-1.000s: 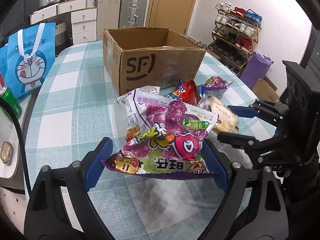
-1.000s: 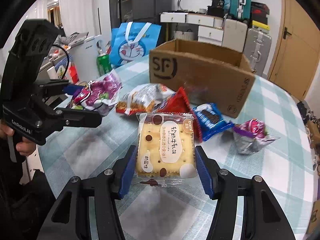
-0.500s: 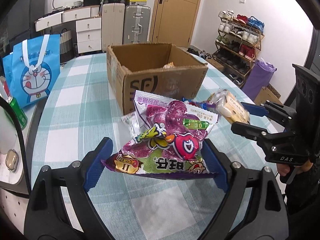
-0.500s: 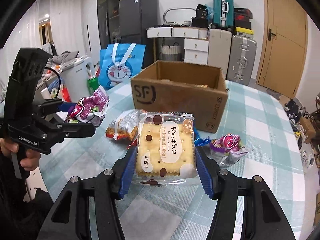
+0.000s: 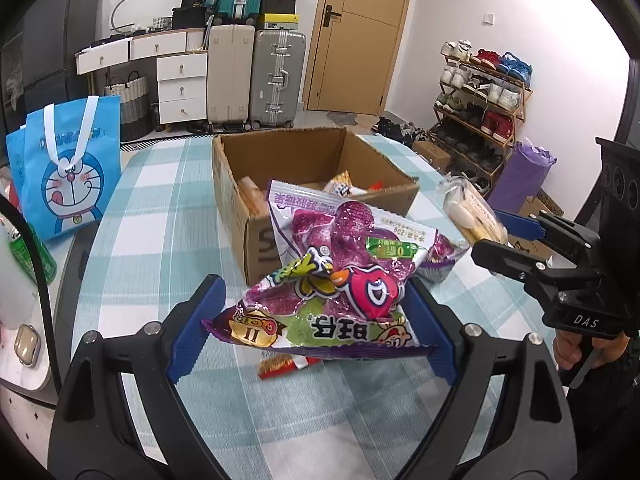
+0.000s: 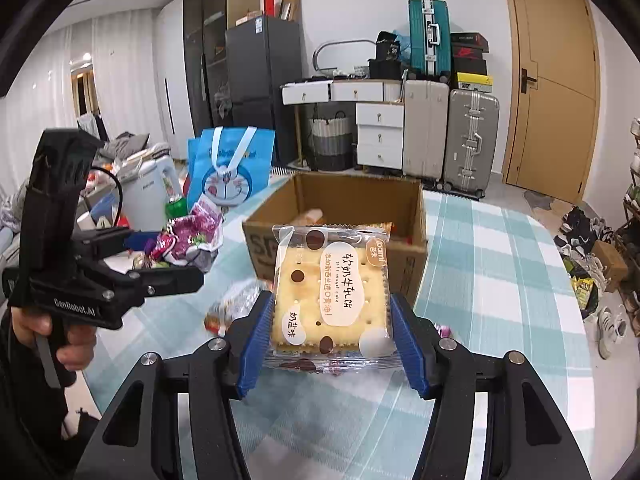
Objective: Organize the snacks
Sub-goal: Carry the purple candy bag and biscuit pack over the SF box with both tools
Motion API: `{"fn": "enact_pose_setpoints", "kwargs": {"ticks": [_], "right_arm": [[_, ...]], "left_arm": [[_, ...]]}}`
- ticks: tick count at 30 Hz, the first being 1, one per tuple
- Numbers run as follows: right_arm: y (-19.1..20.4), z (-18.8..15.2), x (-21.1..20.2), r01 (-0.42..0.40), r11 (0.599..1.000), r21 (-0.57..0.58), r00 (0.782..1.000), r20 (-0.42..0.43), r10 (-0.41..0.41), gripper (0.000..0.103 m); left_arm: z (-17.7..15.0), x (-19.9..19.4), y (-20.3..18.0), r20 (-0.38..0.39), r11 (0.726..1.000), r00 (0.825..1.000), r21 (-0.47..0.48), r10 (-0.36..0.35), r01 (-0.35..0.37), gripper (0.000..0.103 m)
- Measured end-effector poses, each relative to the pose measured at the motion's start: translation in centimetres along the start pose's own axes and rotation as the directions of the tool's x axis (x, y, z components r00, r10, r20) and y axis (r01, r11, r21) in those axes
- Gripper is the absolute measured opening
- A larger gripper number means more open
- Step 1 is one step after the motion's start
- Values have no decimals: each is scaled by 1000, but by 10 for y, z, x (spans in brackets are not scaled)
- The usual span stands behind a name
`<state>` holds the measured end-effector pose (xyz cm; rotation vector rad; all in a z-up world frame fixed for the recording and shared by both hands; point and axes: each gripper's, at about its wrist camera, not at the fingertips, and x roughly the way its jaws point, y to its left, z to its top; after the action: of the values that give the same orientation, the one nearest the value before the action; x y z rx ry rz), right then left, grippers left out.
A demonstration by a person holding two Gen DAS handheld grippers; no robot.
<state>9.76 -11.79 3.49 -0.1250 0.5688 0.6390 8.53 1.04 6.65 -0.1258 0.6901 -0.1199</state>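
Left gripper: the left gripper (image 5: 316, 316) has its blue pads spread wide and pressed against both ends of the purple candy bag (image 5: 340, 276), which hangs clear of the tablecloth (image 5: 160, 240).
Purple candy bag: crinkled foil, printed side up, its upper edge at 12 o'clock overlapping the near corner of the cardboard box (image 5: 240, 200) in the left wrist view; in the right wrist view it (image 6: 188, 236) shows at 9 o'clock, clamped in the other tool.
Right gripper: the right gripper (image 6: 332, 336) has its jaws partly closed, the ribbed blue pads squeezing the two side edges of the cracker packet (image 6: 332, 296).
Cracker packet: a square clear wrapper with pale crackers and a white label, held upright and off the table, directly in front of the box's near wall; from the left wrist view it (image 5: 472, 212) sits at 3 o'clock, tilted, beside the box's right corner.
Cardboard box: open at the top, standing at 12 o'clock on the checked cloth, with a few wrapped snacks (image 5: 344, 184) lying on its floor.
Left on the table: a red and yellow packet (image 5: 288, 364) lies flat beneath the candy bag at 6 o'clock of it; a blurred packet (image 6: 232, 304) lies at 9 o'clock of the crackers.
Hands: a hand (image 6: 60, 336) grips the left tool's handle at 8 o'clock in the right wrist view; a hand (image 5: 588, 348) wraps the right tool's handle at 4 o'clock in the left wrist view.
Surroundings: a blue cartoon tote bag (image 5: 68, 168) stands at 10 o'clock on the table edge, a green can (image 5: 40, 260) just below it.
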Motion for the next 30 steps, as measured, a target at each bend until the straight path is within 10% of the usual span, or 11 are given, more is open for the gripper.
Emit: {"fn": "enact_pose_setpoints", "kwargs": {"ticks": [30], "right_arm": [[-33,46,53,37,995,92,999,31,-39,58]], "left_arm": [[83,66,9,37,999,999,-21,32,-31,88]]}}
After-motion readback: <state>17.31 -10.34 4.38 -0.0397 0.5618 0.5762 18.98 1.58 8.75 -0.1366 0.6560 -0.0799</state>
